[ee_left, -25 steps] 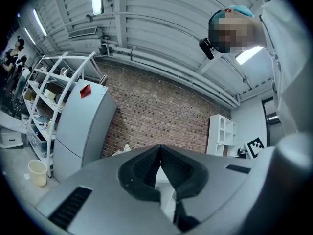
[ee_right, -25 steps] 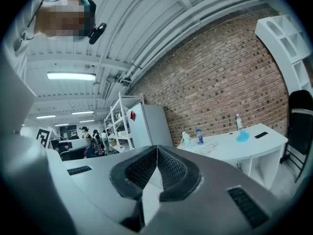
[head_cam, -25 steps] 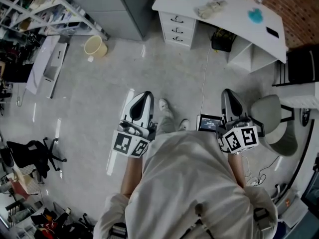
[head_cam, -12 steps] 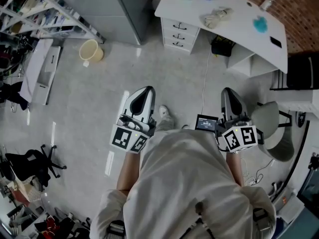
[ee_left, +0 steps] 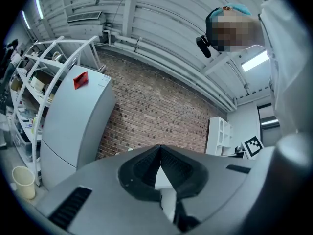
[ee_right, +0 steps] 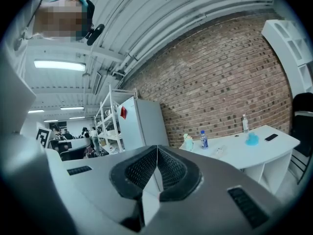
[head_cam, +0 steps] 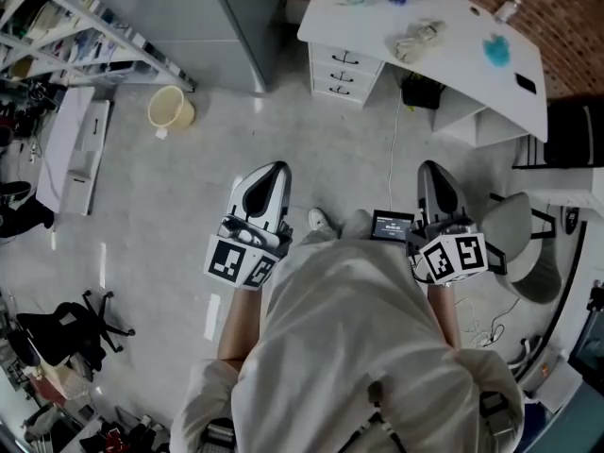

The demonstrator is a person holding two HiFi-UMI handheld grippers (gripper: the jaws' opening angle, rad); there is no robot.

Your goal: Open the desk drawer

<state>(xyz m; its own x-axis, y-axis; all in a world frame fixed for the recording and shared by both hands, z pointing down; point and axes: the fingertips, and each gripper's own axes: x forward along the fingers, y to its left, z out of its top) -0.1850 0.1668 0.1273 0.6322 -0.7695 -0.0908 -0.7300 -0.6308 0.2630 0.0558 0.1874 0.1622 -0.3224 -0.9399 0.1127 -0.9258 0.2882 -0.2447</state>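
**Q:** How do the jaws of each gripper stand?

**A:** Left gripper [head_cam: 273, 170] and right gripper [head_cam: 429, 171]: jaws pressed together and empty, both held out before the person.

**Q:** Where is the drawer?

**A:** In the drawer unit [head_cam: 342, 68] under the white table [head_cam: 462, 50], at its left end in the head view. All three fronts sit flush, well apart from both grippers across the floor [head_cam: 179, 177].

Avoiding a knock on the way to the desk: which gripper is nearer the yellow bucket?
Left. In the head view the left gripper is below-right of the yellow bucket, floor between them; the right gripper is much farther right.
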